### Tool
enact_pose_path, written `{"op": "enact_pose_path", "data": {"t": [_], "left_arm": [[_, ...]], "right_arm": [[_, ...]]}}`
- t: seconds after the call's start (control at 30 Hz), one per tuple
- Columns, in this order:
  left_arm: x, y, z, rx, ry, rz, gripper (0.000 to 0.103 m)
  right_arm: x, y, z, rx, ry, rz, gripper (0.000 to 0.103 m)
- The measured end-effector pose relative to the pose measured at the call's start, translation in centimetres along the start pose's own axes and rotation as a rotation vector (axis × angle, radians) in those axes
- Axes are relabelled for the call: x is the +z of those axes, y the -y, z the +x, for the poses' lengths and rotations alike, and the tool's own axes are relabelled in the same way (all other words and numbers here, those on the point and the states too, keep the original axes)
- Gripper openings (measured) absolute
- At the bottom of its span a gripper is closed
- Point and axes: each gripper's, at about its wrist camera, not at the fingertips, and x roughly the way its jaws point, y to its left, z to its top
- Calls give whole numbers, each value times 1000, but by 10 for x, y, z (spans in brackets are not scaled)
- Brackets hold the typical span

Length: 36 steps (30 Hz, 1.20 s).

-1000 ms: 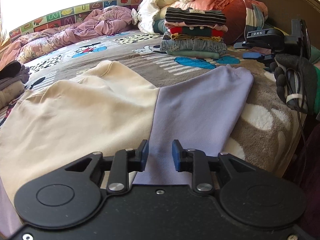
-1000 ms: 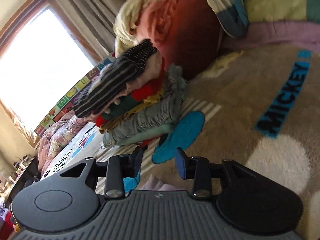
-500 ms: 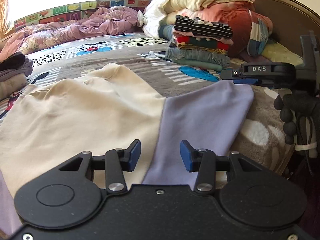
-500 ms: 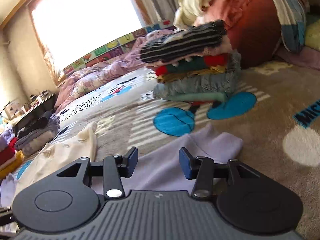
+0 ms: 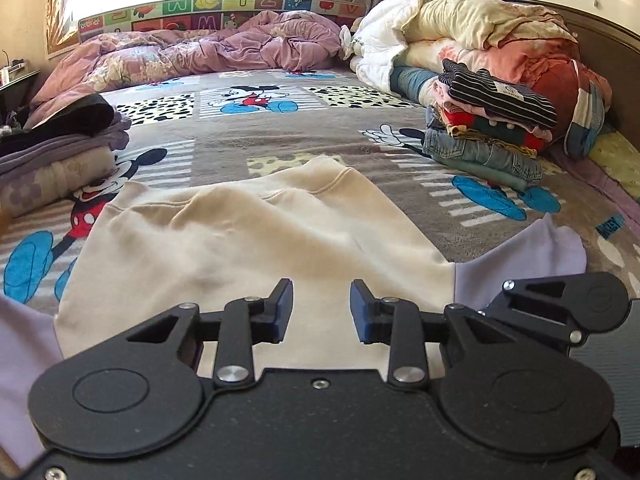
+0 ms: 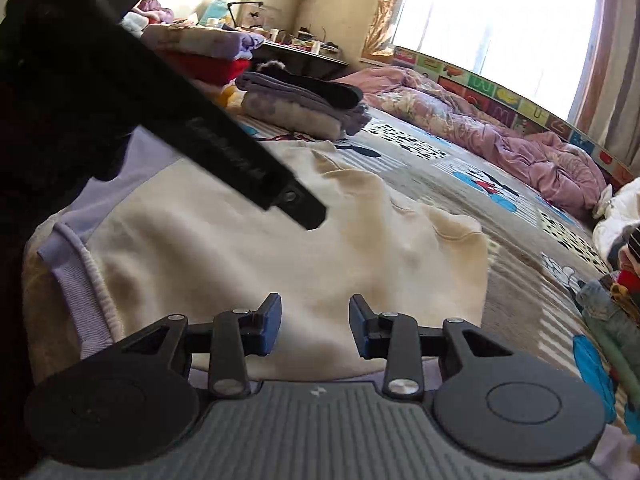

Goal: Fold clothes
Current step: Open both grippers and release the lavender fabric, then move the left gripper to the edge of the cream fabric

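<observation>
A cream sweatshirt (image 5: 256,248) with lilac sleeves lies flat on the Mickey Mouse blanket (image 5: 280,148). One lilac sleeve (image 5: 532,256) spreads to the right, and in the right wrist view its other sleeve (image 6: 80,280) ends in a ribbed cuff at the left. My left gripper (image 5: 320,312) hovers over the cream body near its hem, jaws closing with nothing between them. My right gripper (image 6: 314,326) hangs over the same cream panel (image 6: 280,248), jaws also closing on nothing. The left gripper's dark body (image 6: 200,132) crosses the upper left of the right wrist view.
A stack of folded clothes (image 5: 488,128) stands at the right, against piled bedding (image 5: 480,40) and the headboard (image 5: 608,52). A crumpled purple duvet (image 5: 240,48) lies at the far side. Another folded pile (image 5: 60,152) sits at the left. A cluttered table (image 6: 304,52) stands beyond the bed.
My left gripper shifted left from the lilac sleeve to over the cream body. My right gripper rolled and swung away from the folded stack to beside the left gripper, over the sweatshirt.
</observation>
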Motion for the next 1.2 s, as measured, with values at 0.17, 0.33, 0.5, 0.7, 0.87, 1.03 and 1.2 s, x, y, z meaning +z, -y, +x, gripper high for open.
{"op": "enact_pose_path", "data": {"t": [0.17,0.33,0.5,0.7,0.87,1.03,1.2], "left_arm": [[17,4,30,-23,-85,65,31],[21,19,58,-59,-156,159,31],[24,27,88,-55,-209,211,31],[40,16,120,-28,-235,184,31],[59,4,140,-8,-234,126,30],[79,-9,166,20,-237,69,30],[97,-18,188,14,-262,20,28]], "right_arm": [[7,5,-1,72,-16,43,37],[3,9,4,117,-34,88,37],[-4,3,9,176,-59,89,37],[-8,1,6,222,-59,120,38],[-13,1,1,244,-54,140,38],[-18,-4,-8,261,-51,156,38],[-23,-8,-17,269,-46,168,38]]}}
